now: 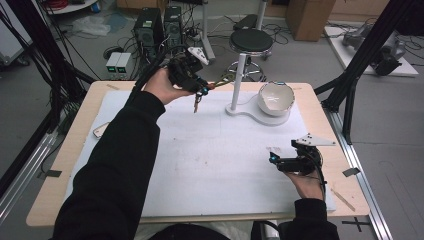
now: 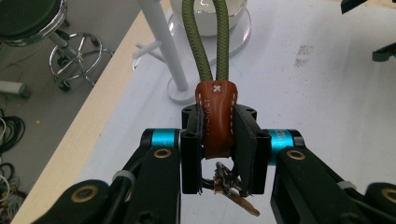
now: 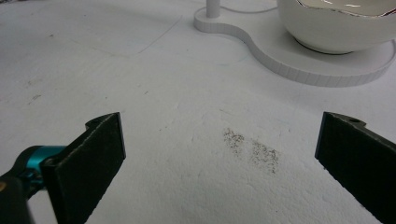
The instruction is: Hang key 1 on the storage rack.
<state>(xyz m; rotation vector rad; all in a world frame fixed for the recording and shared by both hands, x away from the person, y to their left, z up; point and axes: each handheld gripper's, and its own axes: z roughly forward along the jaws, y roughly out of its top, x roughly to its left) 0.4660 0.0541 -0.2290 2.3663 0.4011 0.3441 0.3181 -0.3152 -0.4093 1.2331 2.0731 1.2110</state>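
A keychain hangs in the air at the table's far side: a brown leather tab (image 2: 216, 116) with an olive-green cord loop (image 2: 211, 42) and keys (image 2: 233, 193) dangling below. My left gripper (image 1: 200, 85) is shut on the leather tab, and the cord loop (image 1: 224, 80) points toward the white stand's post (image 1: 239, 80). The keys (image 1: 196, 104) hang under the gripper. The stand's flat base (image 1: 260, 116) carries a white bowl (image 1: 275, 98). My right gripper (image 1: 280, 161) rests low over the white mat at the near right, open with nothing between its pads (image 3: 95, 156).
A white mat (image 1: 200, 155) covers most of the wooden table (image 1: 65, 165). A small pale object (image 1: 101, 130) lies on the wood at the left edge. A black stool (image 1: 251, 41) and computer cases (image 1: 155, 27) stand on the floor beyond the table.
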